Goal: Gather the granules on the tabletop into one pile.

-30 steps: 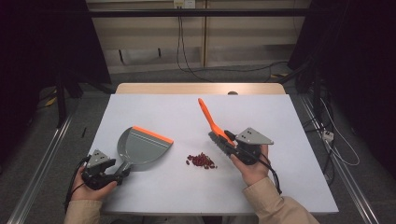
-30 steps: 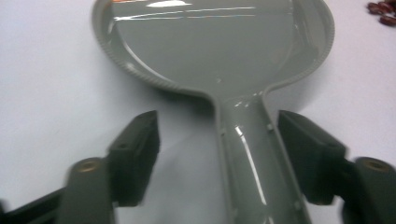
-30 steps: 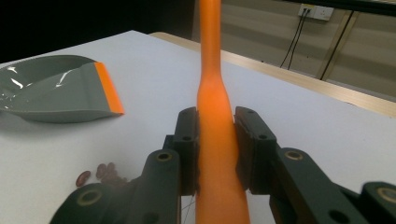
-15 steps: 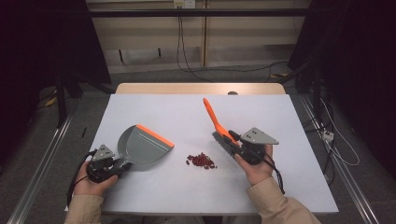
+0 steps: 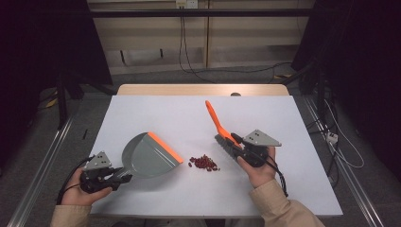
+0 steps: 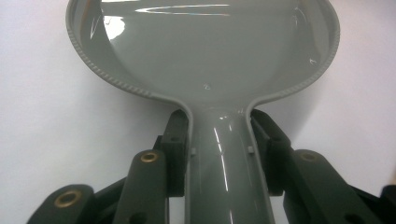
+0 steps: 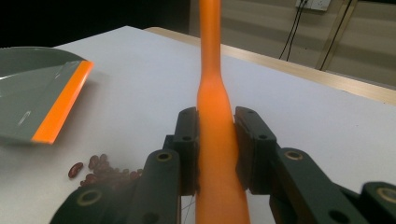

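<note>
**Beans between dustpan and brush**

Red beans lie in a small pile on the white table, just beside the orange lip of the grey dustpan. The left gripper has its jaws pinching the dustpan handle. The right gripper has its jaws clamped on the orange brush, whose bristles are near the beans on their right.

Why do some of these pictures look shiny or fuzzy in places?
In the left gripper view, the grey dustpan mirrors the ceiling lights as bright streaks near its top edge. In the right gripper view, the orange brush handle sits so near the lens that it looks soft, and the beans blur. The high view is evenly lit on the white table, dark all round.
</note>
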Demonstrator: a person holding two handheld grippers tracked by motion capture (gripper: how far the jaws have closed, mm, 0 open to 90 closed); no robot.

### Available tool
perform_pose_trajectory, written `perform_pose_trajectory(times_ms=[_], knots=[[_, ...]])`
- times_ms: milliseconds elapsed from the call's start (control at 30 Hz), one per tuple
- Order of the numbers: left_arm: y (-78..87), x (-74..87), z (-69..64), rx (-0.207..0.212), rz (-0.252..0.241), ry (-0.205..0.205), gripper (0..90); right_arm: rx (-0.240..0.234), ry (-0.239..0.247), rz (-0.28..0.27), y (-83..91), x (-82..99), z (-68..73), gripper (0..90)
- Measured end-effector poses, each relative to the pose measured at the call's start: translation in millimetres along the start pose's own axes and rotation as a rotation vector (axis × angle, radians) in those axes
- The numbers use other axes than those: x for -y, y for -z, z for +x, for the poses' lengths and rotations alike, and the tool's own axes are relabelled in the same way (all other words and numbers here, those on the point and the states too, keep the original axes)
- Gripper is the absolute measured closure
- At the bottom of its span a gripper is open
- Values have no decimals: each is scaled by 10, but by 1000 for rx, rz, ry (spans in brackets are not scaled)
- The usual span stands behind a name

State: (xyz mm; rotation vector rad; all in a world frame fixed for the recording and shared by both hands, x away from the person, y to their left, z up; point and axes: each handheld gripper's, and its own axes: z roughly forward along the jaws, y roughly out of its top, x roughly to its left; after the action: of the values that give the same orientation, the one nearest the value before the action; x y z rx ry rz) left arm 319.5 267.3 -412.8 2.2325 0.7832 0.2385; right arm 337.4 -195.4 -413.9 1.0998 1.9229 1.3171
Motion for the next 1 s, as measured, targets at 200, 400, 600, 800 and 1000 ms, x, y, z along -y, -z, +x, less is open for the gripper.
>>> perform_pose_trajectory(times_ms=[200, 400, 600, 800, 1000], knots=[[-74, 1, -75, 65, 31, -34, 631, 6, -3, 11, -24, 27, -8, 721], [-141, -17, -154, 112, 49, -70, 630, 18, 2, 32, -76, 65, 22, 721], [-234, -46, -223, 142, 67, -97, 630, 20, 16, 55, -127, 112, 86, 721], [-276, -81, -262, 150, 76, -117, 630, 14, 20, 53, -141, 127, 127, 721], [-335, -128, -291, 179, 73, -134, 628, 11, 37, 47, -162, 131, 196, 720]])
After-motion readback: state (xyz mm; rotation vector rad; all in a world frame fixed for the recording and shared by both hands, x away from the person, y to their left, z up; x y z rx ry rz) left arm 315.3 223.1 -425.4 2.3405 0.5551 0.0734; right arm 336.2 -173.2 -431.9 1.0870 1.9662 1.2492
